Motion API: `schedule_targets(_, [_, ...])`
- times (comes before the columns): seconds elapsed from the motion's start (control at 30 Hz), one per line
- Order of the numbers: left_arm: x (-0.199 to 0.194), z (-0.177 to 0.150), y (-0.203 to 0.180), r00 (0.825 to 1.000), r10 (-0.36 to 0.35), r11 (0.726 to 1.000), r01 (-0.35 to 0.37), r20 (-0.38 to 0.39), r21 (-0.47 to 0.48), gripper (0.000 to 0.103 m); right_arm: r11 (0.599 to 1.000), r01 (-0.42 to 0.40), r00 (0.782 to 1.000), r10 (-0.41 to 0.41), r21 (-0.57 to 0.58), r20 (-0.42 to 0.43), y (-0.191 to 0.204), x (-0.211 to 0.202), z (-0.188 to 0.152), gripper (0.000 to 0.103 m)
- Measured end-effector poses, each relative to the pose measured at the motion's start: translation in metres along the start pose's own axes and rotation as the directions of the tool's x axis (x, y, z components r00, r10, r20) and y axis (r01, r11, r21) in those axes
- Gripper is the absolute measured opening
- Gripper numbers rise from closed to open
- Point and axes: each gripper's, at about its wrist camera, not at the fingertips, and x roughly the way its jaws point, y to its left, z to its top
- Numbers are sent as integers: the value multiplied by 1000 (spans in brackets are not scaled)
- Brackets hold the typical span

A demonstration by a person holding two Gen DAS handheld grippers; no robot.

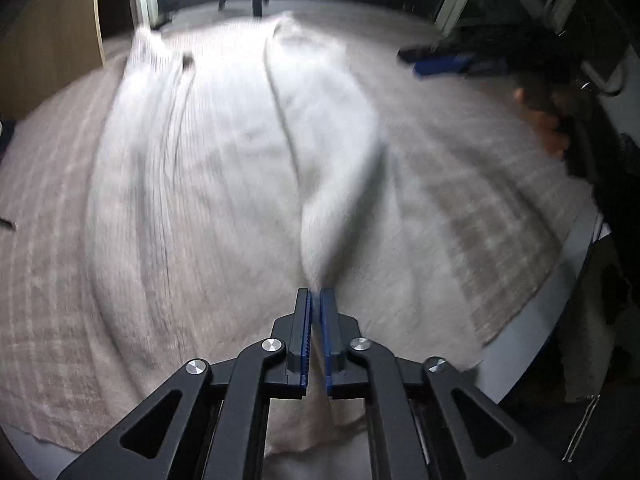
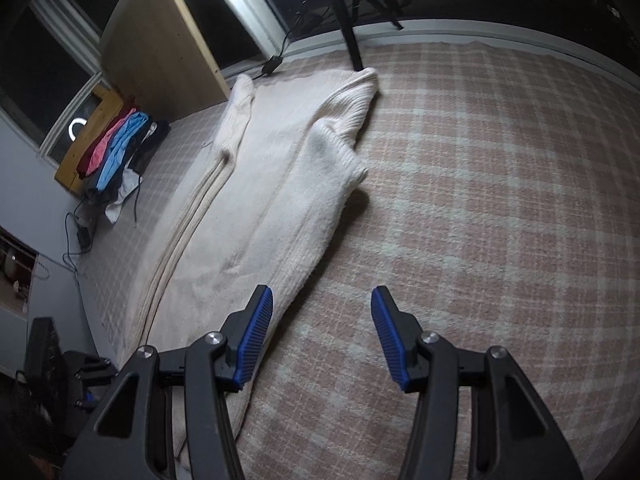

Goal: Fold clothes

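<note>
A cream knitted sweater [image 1: 224, 152] lies spread on a pink plaid blanket [image 1: 472, 184]. The left wrist view is blurred by motion. My left gripper [image 1: 316, 300] is shut on a bunched fold of the sweater, which rises from the cloth to the blue pads. In the right wrist view the sweater [image 2: 276, 184] lies lengthwise at left, one sleeve folded over its body. My right gripper [image 2: 322, 312] is open and empty, just above the blanket [image 2: 480, 220] at the sweater's right edge. It also shows far right in the left wrist view [image 1: 440, 65], held by a hand.
A pile of coloured clothes [image 2: 120, 148] sits on a wooden shelf at left. A tripod leg [image 2: 352, 40] stands at the blanket's far edge. A wooden board [image 2: 160, 48] leans at the back left. Cables and a black box [image 2: 84, 236] lie on the floor.
</note>
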Motion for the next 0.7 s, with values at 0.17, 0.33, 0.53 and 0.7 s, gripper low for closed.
schedule_targets(0.17, [-28,-4,-14,995,68,996,-71,67,45,23,999,0,1000,-1,-45,-10,12,1,-2,51])
schedule_targets(0.33, [-20,-15,-62,999,-31,977,27,15,213,27,999,10,1000,-10,-31,-4,10,8,7,51])
schedule_targets(0.53, [2,-21,-62,999,-49,962,47,2,271,8,999,37,999,-37,17,12,1,21,28,51])
schedule_targets(0.7, [-20,-12,-40,967,-251,964,247,32,100,4,998,39,999,-41,58,20,-10,27,40,51])
